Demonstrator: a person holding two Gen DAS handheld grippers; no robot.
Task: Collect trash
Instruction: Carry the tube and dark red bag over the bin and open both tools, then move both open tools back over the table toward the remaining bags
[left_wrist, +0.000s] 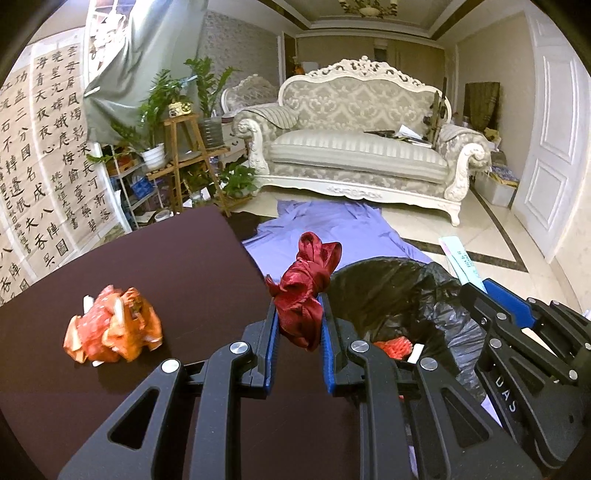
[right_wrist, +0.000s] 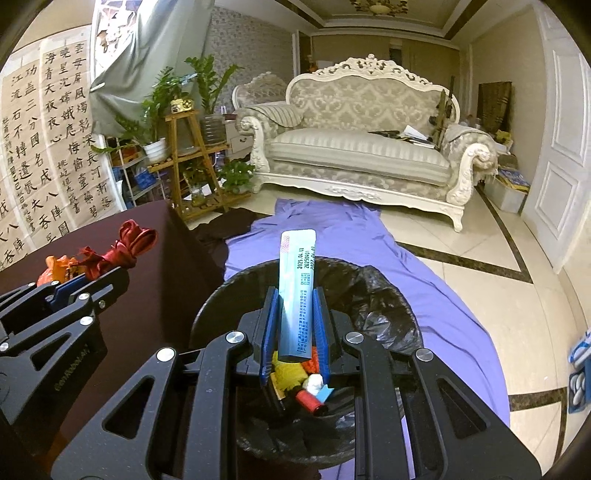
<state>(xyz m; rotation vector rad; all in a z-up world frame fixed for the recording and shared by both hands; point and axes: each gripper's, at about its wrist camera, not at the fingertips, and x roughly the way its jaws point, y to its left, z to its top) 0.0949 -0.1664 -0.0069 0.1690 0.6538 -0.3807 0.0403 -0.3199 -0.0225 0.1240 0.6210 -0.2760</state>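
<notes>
My left gripper (left_wrist: 298, 309) is shut on a crumpled dark red ribbon (left_wrist: 304, 291) and holds it above the edge of the dark brown table (left_wrist: 177, 258), beside the bin. A crumpled orange wrapper (left_wrist: 112, 329) lies on the table to its left. My right gripper (right_wrist: 295, 314) is shut on a long light-blue box (right_wrist: 297, 291) and holds it upright over the black-lined trash bin (right_wrist: 373, 295). Several bits of trash (right_wrist: 308, 384) lie inside the bin. The red ribbon (right_wrist: 125, 247) and orange wrapper (right_wrist: 55, 267) also show at the left of the right wrist view.
A purple cloth (right_wrist: 424, 280) is spread on the tiled floor under the bin. A white ornate sofa (left_wrist: 354, 147) stands at the back, a wooden plant stand (left_wrist: 188, 155) at the back left, a white door (left_wrist: 554, 147) at the right.
</notes>
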